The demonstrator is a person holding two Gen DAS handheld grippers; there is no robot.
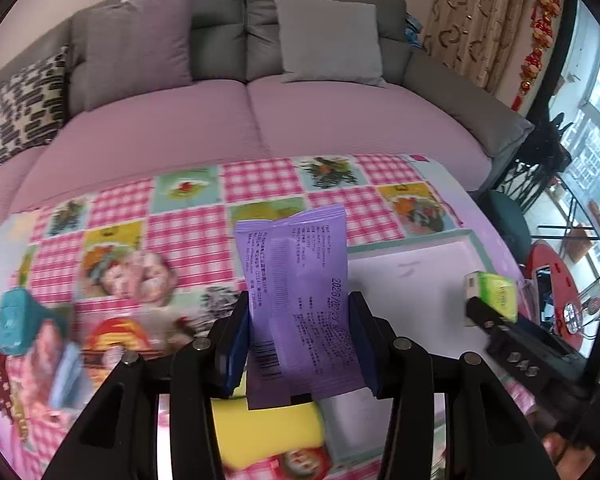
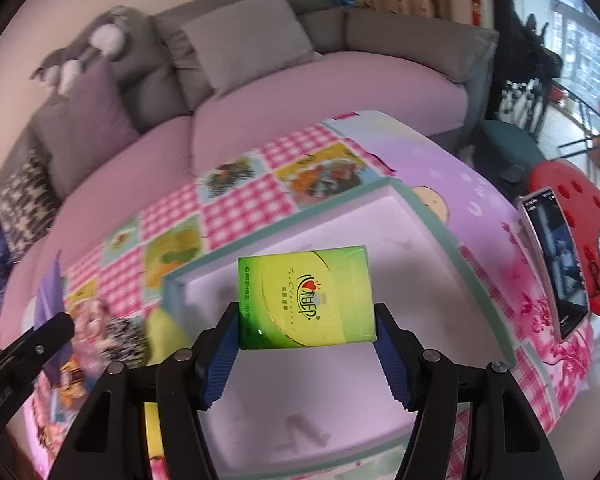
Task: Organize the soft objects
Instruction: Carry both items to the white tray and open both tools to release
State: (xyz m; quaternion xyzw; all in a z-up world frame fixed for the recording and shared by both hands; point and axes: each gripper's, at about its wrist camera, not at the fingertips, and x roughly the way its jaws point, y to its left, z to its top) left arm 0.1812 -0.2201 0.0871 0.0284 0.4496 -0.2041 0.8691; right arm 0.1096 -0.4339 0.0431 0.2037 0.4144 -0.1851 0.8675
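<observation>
My left gripper (image 1: 298,312) is shut on a purple tissue packet (image 1: 300,280), held upright above the patterned tablecloth (image 1: 260,176). My right gripper (image 2: 306,312) is shut on a green tissue pack (image 2: 306,298), hanging over a white tray with a teal rim (image 2: 420,216). In the left wrist view the green pack (image 1: 496,296) and the right gripper show at the right, over the same white tray (image 1: 476,248). The left gripper's finger and a sliver of the purple packet (image 2: 50,292) show at the left of the right wrist view.
A teal item (image 1: 16,320) and a pale blue pack (image 1: 66,376) lie at the table's left, a yellow pack (image 1: 268,432) under my left gripper. A sofa (image 1: 340,120) with cushions stands behind. A phone (image 2: 556,268) leans by a red stool (image 2: 580,216) on the right.
</observation>
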